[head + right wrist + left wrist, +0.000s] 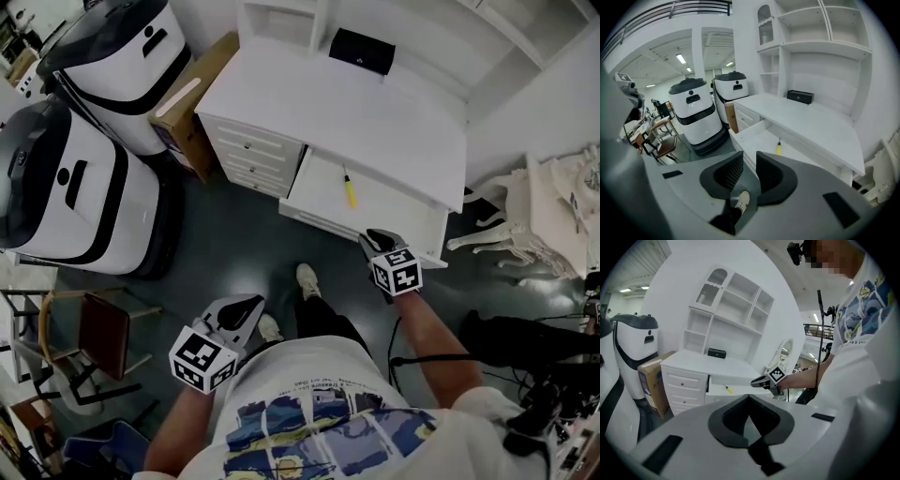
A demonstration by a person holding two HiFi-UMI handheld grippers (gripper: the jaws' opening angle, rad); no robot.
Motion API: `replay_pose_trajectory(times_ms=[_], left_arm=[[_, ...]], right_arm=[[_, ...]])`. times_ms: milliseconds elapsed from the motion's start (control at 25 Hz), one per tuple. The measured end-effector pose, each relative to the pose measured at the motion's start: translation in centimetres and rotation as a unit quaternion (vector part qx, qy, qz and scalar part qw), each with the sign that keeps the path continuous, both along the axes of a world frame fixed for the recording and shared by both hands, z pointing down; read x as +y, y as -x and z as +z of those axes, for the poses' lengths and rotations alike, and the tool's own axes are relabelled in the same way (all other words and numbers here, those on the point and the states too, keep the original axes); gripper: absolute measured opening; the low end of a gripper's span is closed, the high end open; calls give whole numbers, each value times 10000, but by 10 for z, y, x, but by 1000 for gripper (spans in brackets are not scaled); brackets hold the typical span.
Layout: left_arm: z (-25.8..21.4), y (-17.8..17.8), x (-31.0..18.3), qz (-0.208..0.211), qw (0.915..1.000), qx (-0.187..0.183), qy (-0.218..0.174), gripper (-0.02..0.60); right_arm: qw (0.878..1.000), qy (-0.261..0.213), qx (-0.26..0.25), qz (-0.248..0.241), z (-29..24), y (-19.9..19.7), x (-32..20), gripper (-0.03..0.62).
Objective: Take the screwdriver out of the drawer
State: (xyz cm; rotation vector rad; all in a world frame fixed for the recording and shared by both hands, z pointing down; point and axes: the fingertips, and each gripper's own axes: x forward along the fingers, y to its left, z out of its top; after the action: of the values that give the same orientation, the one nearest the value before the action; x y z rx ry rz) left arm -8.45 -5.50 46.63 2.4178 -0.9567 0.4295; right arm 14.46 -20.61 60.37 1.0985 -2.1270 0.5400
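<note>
Starting nearest the body with the left gripper [248, 305] [749, 397]: clenched, tips pressed together with nothing between, hanging above the dark grey floor [234, 253], close to a white shoe [307, 279].

Then, a little further, the right gripper [375, 236] [749, 159]: released, with a clear gap between the dark pads and nothing gripped, only floor and shoe seen through the gap. Hovering over the front edge of the pulled-out white wooden drawer [314, 217] [754, 136] [717, 389].

Lying inside that drawer, flat on its bottom and toward the back, apart from both grippers: the small screwdriver with yellow handle and dark tip [349, 190] [778, 147] [728, 389].

Above the drawer, a white desk top [356, 112] [820, 122], carrying a flat black box [362, 51] [800, 96] [716, 353] near the white shelves at the back.

Left of the desk, a brown cardboard box [197, 94] and two big white-and-black machines [84, 187].
</note>
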Motion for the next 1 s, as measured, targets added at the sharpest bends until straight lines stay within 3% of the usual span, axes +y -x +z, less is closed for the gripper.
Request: replay_pose_trajectory(times_ms=[400, 760, 1000], left_arm=[[-15, -16, -92, -452, 9982, -386, 34, 14], [-9, -17, -127, -822, 9938, -668, 336, 14], [-7, -17, -135, -1024, 9906, -767, 489, 14]], right_arm=[[9969, 693, 355, -94, 110, -21, -118, 131], [9892, 1305, 618, -236, 189, -19, -155, 146], [9860, 1467, 791, -101, 211, -16, -162, 152]])
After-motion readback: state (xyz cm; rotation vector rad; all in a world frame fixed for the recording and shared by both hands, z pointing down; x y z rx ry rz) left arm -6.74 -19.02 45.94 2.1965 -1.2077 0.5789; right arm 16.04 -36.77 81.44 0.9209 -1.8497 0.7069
